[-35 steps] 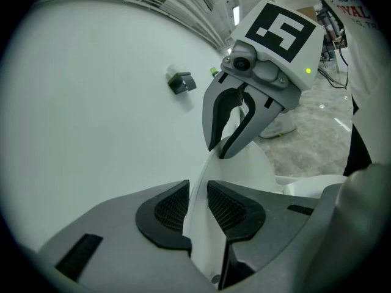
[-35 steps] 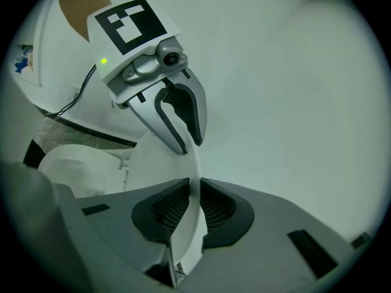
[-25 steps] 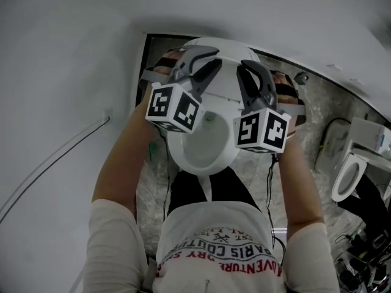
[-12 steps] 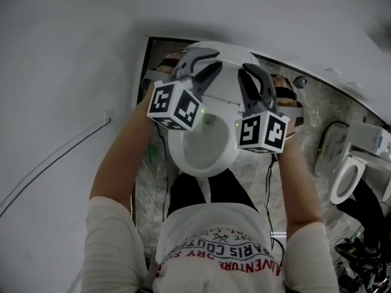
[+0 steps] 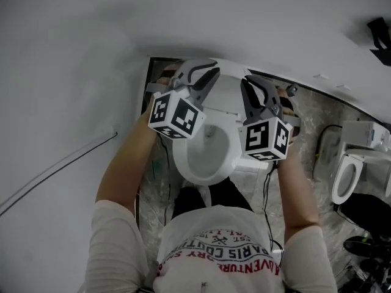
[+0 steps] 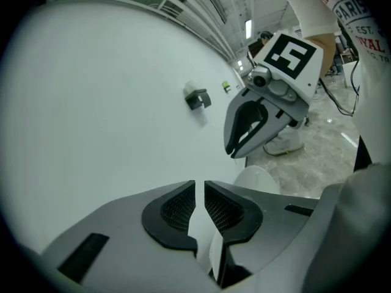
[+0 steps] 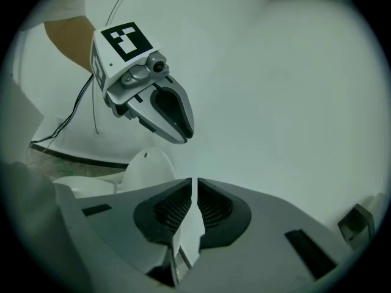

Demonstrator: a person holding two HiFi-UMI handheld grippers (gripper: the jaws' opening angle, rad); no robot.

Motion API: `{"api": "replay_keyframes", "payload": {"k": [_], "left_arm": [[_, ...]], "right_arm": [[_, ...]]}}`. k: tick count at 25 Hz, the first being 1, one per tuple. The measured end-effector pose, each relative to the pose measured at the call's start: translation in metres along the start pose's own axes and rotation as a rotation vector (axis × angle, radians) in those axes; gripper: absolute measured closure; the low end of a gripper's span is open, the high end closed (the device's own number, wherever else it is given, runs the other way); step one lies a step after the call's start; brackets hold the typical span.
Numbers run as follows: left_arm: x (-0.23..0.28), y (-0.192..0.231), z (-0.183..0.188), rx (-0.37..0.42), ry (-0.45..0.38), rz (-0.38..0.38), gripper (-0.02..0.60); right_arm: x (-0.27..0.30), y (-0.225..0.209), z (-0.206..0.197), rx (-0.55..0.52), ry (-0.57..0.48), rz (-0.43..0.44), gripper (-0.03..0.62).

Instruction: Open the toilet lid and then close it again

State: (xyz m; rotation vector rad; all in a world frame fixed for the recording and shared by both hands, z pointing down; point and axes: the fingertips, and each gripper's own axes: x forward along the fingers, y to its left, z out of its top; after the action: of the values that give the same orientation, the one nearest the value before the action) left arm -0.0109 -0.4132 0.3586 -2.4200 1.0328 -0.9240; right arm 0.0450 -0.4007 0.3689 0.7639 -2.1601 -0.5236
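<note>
The white toilet lid (image 5: 223, 93) is raised over the open bowl (image 5: 204, 157). Both grippers hold its front rim from either side. My left gripper (image 5: 201, 73) has just been closing, and in its own view a thin white edge of the lid (image 6: 256, 179) runs between the pads of the gripper (image 6: 200, 185). My right gripper (image 5: 252, 85) is the same: a white sliver of the lid (image 7: 146, 166) sits between its nearly closed pads (image 7: 195, 182). Each gripper view shows the other gripper, the right one (image 6: 235, 148) and the left one (image 7: 186, 136).
A white wall lies behind the toilet with a small fixture (image 6: 197, 98) on it. A cable (image 5: 61, 166) runs along the left. A second toilet (image 5: 345, 179) stands at the right on the marble floor (image 5: 305, 127). The person's legs are right in front of the bowl.
Both grippers have risen together with the lid's rim between them, and the lid stands steeper. More of the bowl shows below the cubes.
</note>
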Motion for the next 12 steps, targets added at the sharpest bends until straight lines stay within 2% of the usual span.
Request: {"api": "replay_keyframes", "payload": {"k": [2, 4, 7, 9, 12], "left_arm": [[-0.019, 0.006, 0.013, -0.037, -0.031, 0.032, 0.546], [-0.042, 0.009, 0.026, -0.107, -0.067, 0.068, 0.554], [-0.081, 0.013, 0.039, -0.298, -0.132, 0.144, 0.572], [-0.108, 0.009, 0.044, -0.428, -0.168, 0.168, 0.574], [-0.141, -0.006, 0.05, -0.501, -0.188, 0.174, 0.574]], "right_arm": [[-0.016, 0.001, 0.01, 0.056, -0.007, -0.019, 0.562], [-0.035, 0.002, 0.02, 0.12, -0.014, -0.034, 0.567], [-0.065, 0.005, 0.032, 0.236, -0.025, -0.07, 0.579], [-0.088, 0.013, 0.041, 0.319, -0.044, -0.091, 0.58], [-0.121, 0.023, 0.056, 0.381, -0.075, -0.152, 0.58]]}}
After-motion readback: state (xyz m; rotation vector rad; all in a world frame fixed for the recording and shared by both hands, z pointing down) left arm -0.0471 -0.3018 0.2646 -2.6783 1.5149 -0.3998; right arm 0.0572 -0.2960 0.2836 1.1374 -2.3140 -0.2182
